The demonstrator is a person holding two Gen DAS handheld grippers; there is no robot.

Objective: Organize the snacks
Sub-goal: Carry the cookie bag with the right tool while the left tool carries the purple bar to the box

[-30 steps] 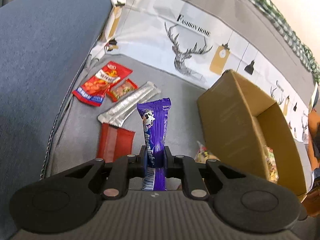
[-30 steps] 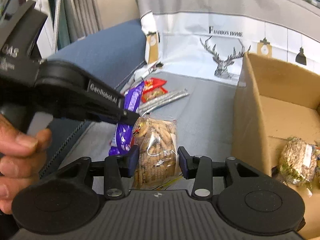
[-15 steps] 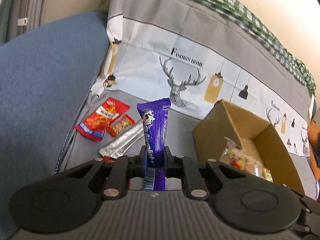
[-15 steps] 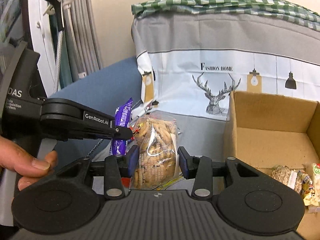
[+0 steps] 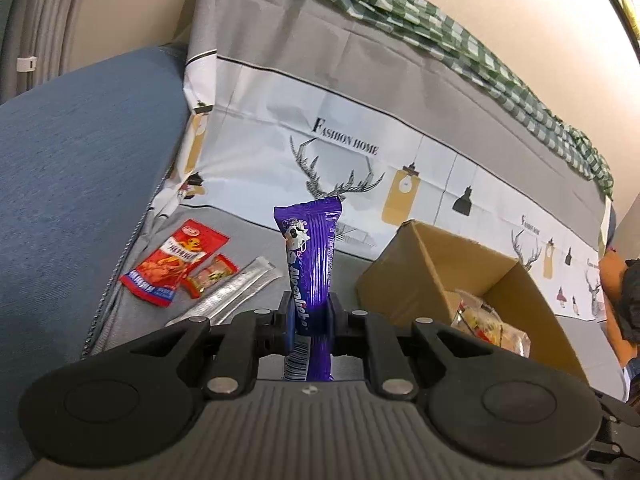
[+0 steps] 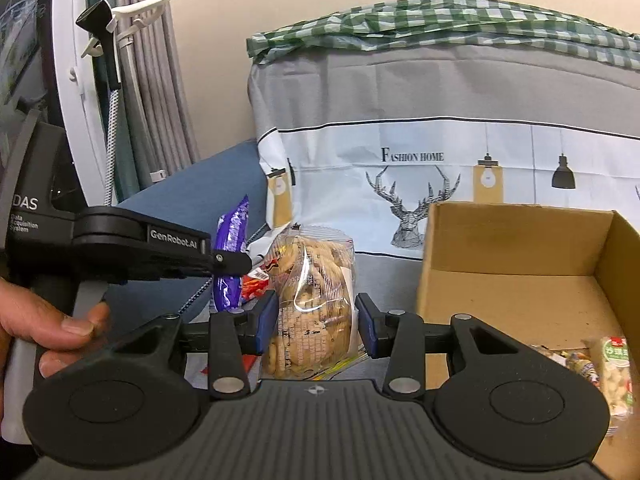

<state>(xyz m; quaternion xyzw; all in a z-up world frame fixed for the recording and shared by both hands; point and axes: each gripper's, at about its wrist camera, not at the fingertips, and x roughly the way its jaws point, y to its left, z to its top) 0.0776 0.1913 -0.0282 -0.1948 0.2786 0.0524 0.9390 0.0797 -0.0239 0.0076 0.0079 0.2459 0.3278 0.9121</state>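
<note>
Two snacks held up above the sofa seat, box waiting at 3 o'clock.

Left gripper (image 5: pixel 309 314) pinching a purple candy bar (image 5: pixel 310 256) upright between closed jaws — cow face and top seal pointing to 12 o'clock. Right gripper (image 6: pixel 316 322) clamped on a clear bag of cookies (image 6: pixel 314 300), both blue pads (image 6: pixel 266 322) pressed into its sides. Seen from the right wrist, left gripper at 9 o'clock with a hand (image 6: pixel 48 332) around the handle. Lying on the grey cover (image 5: pixel 248 240) at 10 o'clock — a red peanut packet (image 5: pixel 174 262), a small red packet (image 5: pixel 210 276), a silver stick pack (image 5: pixel 234 294) just beside it. Open cardboard box (image 5: pixel 460 256) at 3 o'clock, a few wrapped snacks (image 5: pixel 488 324) already inside.
</note>
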